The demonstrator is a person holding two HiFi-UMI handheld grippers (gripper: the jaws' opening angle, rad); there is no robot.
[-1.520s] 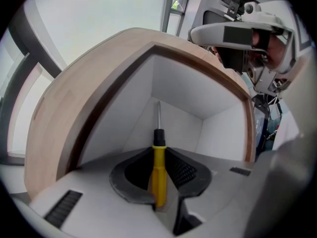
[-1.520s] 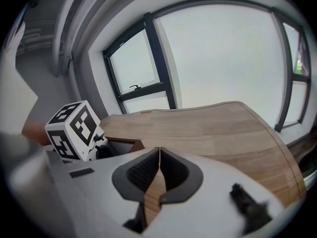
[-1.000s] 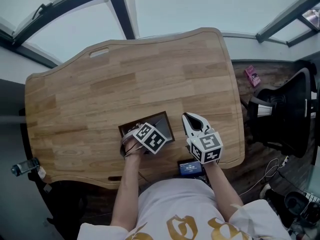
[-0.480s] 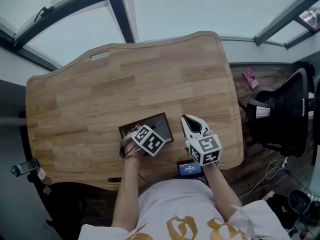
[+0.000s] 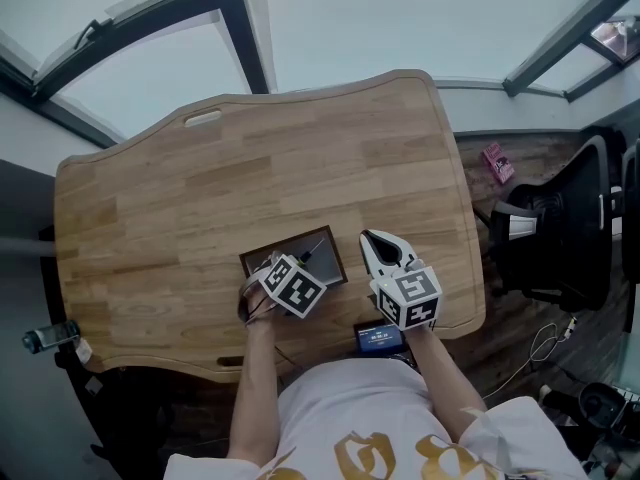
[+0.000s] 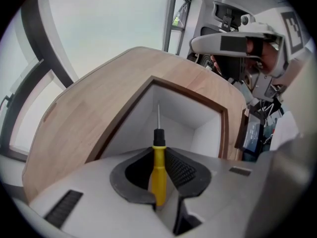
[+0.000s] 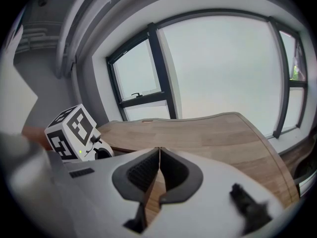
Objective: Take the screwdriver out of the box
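A small open box [image 5: 332, 249] with a dark wooden rim and white inner walls [image 6: 214, 133] sits near the front edge of the wooden table [image 5: 250, 178]. My left gripper [image 6: 159, 178] points steeply down over it, shut on the yellow handle of a screwdriver [image 6: 158, 165]. The black collar and thin metal shaft stick out toward the box's far corner. The head view shows the shaft [image 5: 312, 251] slanting over the box beyond the left gripper [image 5: 292, 276]. My right gripper [image 5: 369, 239] hovers just right of the box, shut and empty [image 7: 159, 163].
A dark device with a lit screen [image 5: 378, 336] lies at the table's front edge between my arms. A black chair [image 5: 560, 238] stands to the right and a pink object [image 5: 497, 161] lies on the floor. Windows rise behind the table's far edge.
The left gripper has tipped slightly and drawn a little toward me with the screwdriver still in its grip. The right gripper has stayed where it was.
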